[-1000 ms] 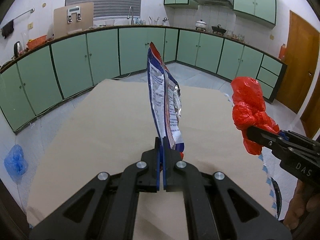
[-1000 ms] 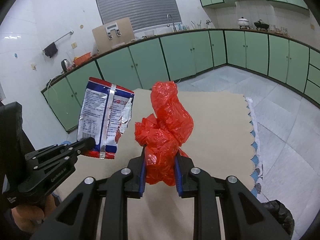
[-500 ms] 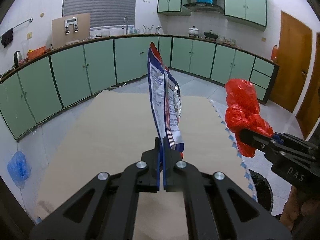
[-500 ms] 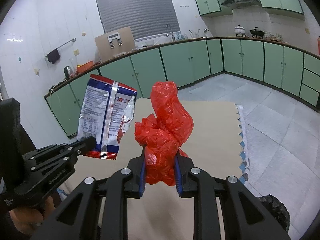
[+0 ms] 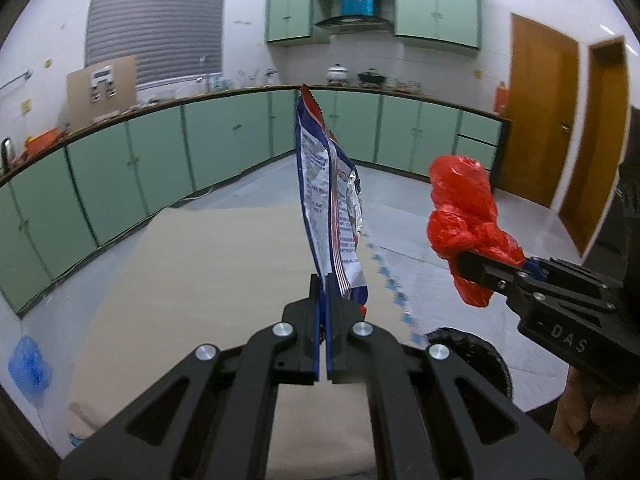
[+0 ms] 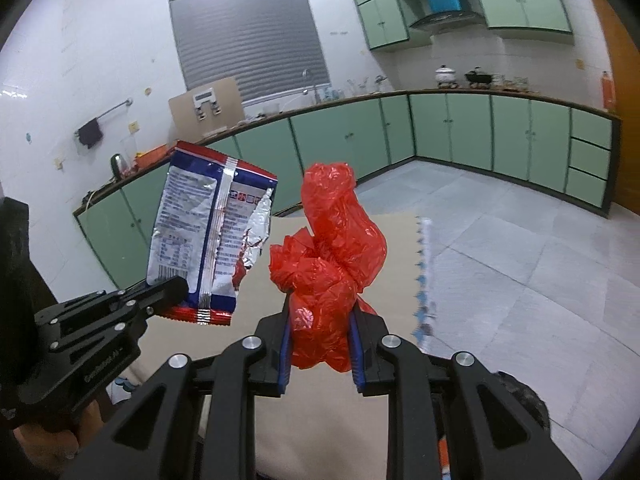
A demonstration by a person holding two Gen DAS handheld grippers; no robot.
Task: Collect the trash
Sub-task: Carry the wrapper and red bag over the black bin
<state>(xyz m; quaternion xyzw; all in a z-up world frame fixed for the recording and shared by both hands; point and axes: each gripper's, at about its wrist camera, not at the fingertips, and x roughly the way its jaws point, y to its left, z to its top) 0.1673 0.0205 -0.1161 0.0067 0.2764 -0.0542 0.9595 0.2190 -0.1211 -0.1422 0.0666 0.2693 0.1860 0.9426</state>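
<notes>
Walls: I see white tiled walls (image 6: 100,40).
Window: grey shutter (image 6: 248,40), closed, above the counter.
Cabinets: green lower cabinets (image 5: 224,144) run along two walls; green upper cabinets (image 5: 436,12) hang beside the range hood (image 5: 352,20).
Counter: dark counter edge (image 6: 500,94), with a pot (image 6: 445,74) on it.
Floor: grey tiles (image 6: 520,240), a little shiny.
Doors: brown wooden doors (image 5: 540,120) at the right.
Table: beige table surface (image 5: 208,272), its far edge toward the cabinets.
</notes>
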